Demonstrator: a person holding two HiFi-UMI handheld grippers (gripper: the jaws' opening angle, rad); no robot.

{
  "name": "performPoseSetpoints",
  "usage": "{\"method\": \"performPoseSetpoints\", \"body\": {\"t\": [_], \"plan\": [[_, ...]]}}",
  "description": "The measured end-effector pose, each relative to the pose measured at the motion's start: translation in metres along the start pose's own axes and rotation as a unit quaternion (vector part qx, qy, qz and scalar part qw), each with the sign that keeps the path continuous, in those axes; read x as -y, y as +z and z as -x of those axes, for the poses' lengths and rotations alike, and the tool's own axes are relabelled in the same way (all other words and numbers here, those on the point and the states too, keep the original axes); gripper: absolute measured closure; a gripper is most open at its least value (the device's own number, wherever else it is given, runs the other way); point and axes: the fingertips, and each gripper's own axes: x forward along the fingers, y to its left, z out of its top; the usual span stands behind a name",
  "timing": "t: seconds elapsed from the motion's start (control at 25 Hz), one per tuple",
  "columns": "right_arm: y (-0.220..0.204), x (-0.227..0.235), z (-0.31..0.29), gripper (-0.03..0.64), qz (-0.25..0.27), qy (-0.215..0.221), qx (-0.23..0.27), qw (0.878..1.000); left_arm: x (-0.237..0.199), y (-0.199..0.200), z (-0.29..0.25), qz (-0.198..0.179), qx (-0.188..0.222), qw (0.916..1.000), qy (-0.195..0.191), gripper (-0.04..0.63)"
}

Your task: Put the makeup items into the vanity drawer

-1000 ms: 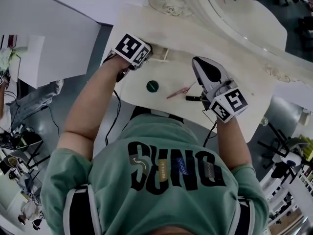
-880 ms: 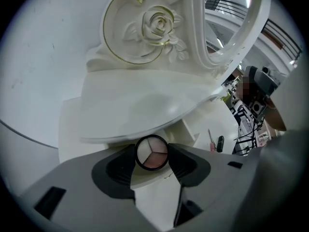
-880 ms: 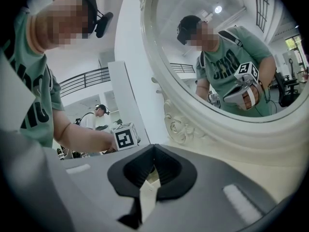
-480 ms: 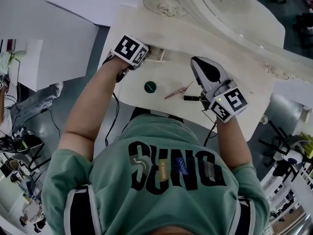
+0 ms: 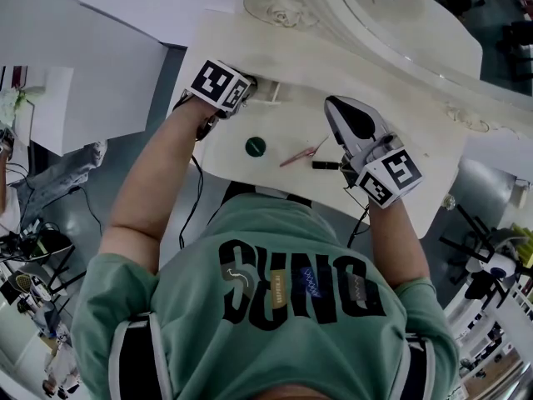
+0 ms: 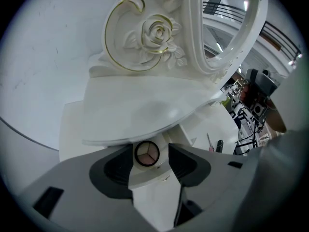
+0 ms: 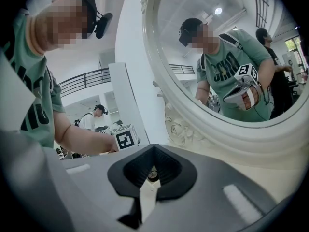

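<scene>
The left gripper point(image 6: 150, 149) points down into the drawer point(image 6: 145, 176), its jaws spread wide. A round compact point(image 6: 146, 154) lies in the drawer between them. The left pad point(image 6: 117, 168) is at the compact's rim and the right pad stands off it, so nothing is gripped. The vanity top point(image 6: 145, 110) overhangs the drawer and hides its back part. In the head view this gripper's jaws are out of sight under its marker cube, and only a corner of the drawer shows. The right gripper point(image 7: 154, 153) is held nearly level above the top, facing the mirror point(image 7: 231, 57). Its jaws are closed together and hold nothing. A small round thing shows through the slit below the tips, too small to name. On the top, between the two grippers, lie a green round item point(image 5: 256, 147), a pink pencil point(image 5: 300, 154) and a black tube point(image 5: 326, 165). The tube's right end is hidden under the right gripper.
</scene>
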Motion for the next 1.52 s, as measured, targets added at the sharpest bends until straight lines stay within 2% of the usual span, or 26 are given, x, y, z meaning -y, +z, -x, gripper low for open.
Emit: {"method": "performPoseSetpoints", "body": {"t": [0.2,0.28,0.36,0.56,0.76,0.96,1.12,1.28,1.52], "plan": [[0.016,-0.007,0.017,0.606,0.009,-0.01,0.013,1.0,0.019,0.003,0.033,-0.007,0.041,0.9991,-0.009,0.373],[0.027,-0.009,0.03,0.606,0.015,-0.017,0.022,1.0,0.034,0.01,0.054,-0.01,0.081,0.9965,-0.02,0.373],[0.039,-0.01,0.046,0.606,0.021,-0.027,0.032,0.999,0.054,0.02,0.076,-0.01,0.132,0.9905,-0.039,0.373],[0.064,-0.013,0.095,0.606,0.029,-0.056,0.051,0.997,0.119,0.045,0.125,-0.03,0.244,0.9653,-0.088,0.385],[0.079,-0.01,0.141,0.606,0.037,-0.089,0.066,0.993,0.173,0.078,0.177,-0.052,0.352,0.9254,-0.13,0.464],[0.085,-0.006,0.181,0.606,0.036,-0.117,0.08,0.989,0.22,0.101,0.216,-0.09,0.428,0.8856,-0.156,0.522],[0.082,-0.003,0.206,0.606,0.032,-0.136,0.081,0.987,0.246,0.105,0.234,-0.105,0.467,0.8615,-0.169,0.588],[0.074,0.002,0.222,0.606,0.022,-0.15,0.082,0.985,0.263,0.101,0.238,-0.113,0.483,0.8489,-0.182,0.591],[0.07,0.006,0.226,0.607,0.004,-0.153,0.086,0.984,0.273,0.096,0.235,-0.123,0.485,0.8473,-0.179,0.592]]}}
